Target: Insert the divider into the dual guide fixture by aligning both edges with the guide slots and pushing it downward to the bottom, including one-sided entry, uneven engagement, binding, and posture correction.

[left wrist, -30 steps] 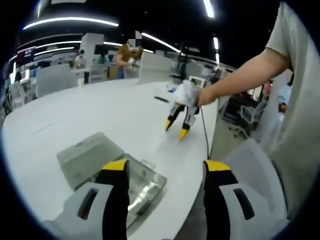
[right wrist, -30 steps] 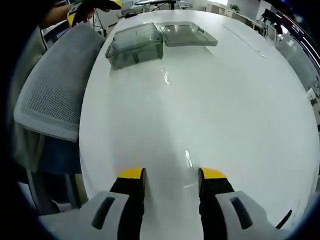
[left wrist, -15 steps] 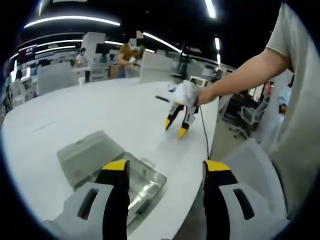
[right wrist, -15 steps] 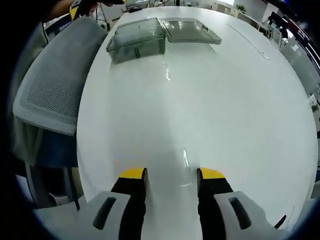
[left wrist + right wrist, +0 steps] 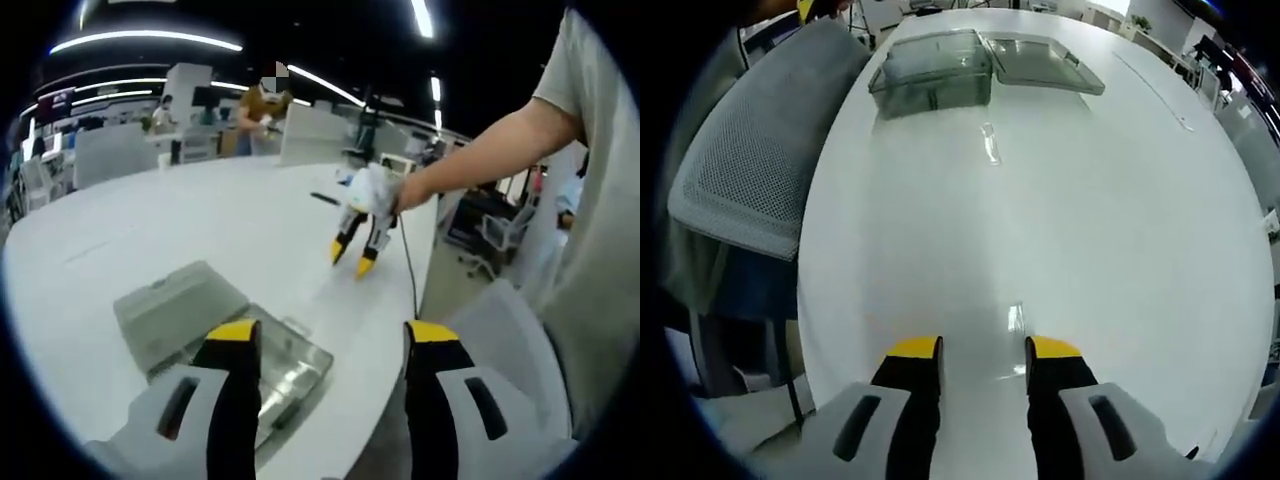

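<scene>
A clear plastic box [image 5: 290,368] lies at the table's edge with its hinged lid [image 5: 172,312] folded flat beside it. My left gripper [image 5: 331,338] hovers just over the box, open and holding nothing. Farther along the table a hand holds my right gripper [image 5: 358,250] with its yellow tips pointing down close to the tabletop. In the right gripper view the box [image 5: 933,78] and lid [image 5: 1042,70] sit far ahead, and my right gripper [image 5: 983,350] is open over bare table. Guide slots and a divider cannot be made out.
The white table [image 5: 1090,230] is wide and glossy, with bright glints from the ceiling lights. A grey mesh chair [image 5: 740,160] stands against its edge, seen also as the chair [image 5: 515,335] beside the person's body. People and desks stand in the far background.
The right gripper view has shifted a little, so the box sits further right in it. The right jaws have narrowed slightly. The left gripper view is almost unchanged.
</scene>
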A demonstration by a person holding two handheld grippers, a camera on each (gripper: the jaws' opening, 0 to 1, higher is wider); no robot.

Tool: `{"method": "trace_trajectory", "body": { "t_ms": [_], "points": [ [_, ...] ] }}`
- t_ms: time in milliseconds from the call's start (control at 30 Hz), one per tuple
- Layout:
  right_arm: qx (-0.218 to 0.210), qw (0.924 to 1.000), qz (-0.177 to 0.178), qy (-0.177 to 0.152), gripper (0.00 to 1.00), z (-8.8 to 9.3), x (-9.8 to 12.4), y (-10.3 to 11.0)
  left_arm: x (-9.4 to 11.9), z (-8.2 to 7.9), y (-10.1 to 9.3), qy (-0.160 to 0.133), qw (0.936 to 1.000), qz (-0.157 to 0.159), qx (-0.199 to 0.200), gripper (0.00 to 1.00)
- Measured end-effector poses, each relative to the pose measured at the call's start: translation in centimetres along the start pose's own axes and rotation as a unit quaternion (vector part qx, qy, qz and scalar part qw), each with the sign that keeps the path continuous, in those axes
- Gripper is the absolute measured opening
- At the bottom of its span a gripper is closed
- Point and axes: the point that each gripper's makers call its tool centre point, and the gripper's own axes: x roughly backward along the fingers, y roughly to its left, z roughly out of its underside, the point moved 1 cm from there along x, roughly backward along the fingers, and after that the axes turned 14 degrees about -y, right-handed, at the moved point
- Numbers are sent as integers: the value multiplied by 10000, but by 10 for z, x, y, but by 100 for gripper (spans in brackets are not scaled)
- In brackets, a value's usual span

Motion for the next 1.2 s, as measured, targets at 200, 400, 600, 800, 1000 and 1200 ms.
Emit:
{"method": "trace_trajectory", "body": {
  "t_ms": [200, 400, 600, 800, 1000, 1200],
  "points": [
    [83, 9998, -70, 169, 28, -1, 0, 0, 0, 0, -1, -3, 10000, 8, -7, 55],
    [42, 9997, -101, 239, 28, -1, 0, -1, 1, 0, -1, 7, 10000, 6, 1, 55],
    [-19, 9996, -121, 260, 27, -1, -1, -1, 0, 1, -1, 39, 10000, -2, 24, 55],
    [-42, 9996, -118, 240, 27, -5, -1, -1, 0, 0, -2, 50, 10000, 4, 34, 55],
    [-52, 9997, -115, 224, 27, -7, -2, 1, -1, 1, -2, 75, 10000, 16, 45, 55],
    [-43, 9998, -81, 179, 27, -12, -1, 2, -2, 1, -2, 72, 10000, 15, 54, 56]
  ]
}}
